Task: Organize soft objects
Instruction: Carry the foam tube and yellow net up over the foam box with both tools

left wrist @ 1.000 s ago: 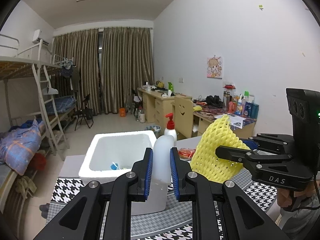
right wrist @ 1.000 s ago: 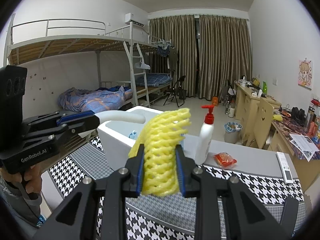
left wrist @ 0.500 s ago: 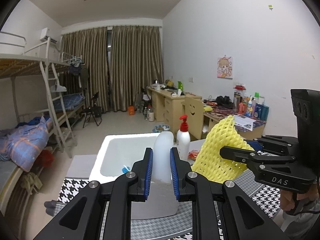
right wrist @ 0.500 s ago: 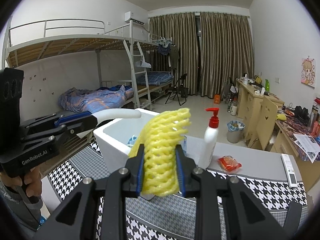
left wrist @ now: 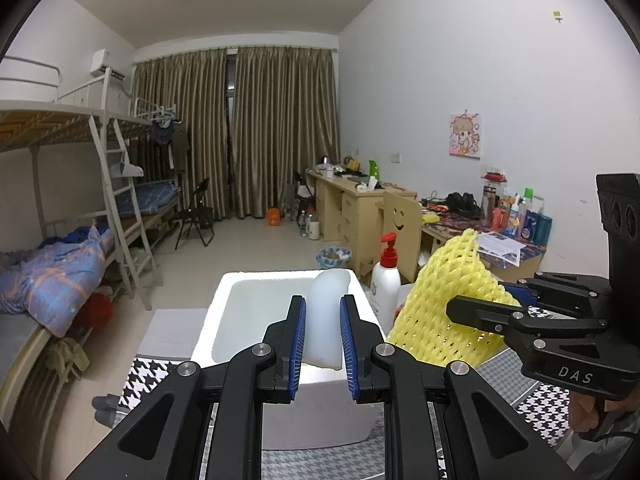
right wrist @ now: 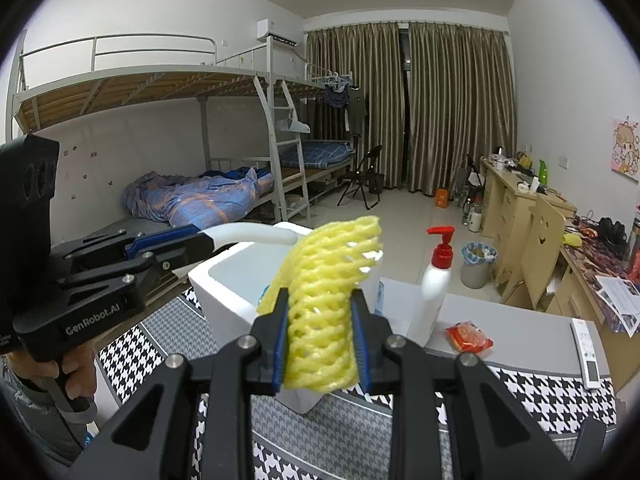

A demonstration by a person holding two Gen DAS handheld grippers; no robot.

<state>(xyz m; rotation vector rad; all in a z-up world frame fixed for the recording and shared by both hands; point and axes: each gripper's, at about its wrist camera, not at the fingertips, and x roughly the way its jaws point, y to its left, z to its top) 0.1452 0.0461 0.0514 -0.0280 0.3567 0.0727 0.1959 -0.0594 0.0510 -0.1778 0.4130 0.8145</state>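
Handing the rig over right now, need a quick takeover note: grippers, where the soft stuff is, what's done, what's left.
Left gripper: shut on a white soft foam strip, held above the white foam box.
Right gripper: shut on a yellow foam net sleeve, held in the air beside the box.
Box stands on the houndstooth table mat; something small and blue already lies inside, too hidden to identify.
Done: both soft items picked up.
Left: likely drop both into the box. The white pump bottle and red snack packet sit untouched.

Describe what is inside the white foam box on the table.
Inside the foam box only a bare white wall and a small blue scrap show. The yellow net and the white foam strip hide its floor.
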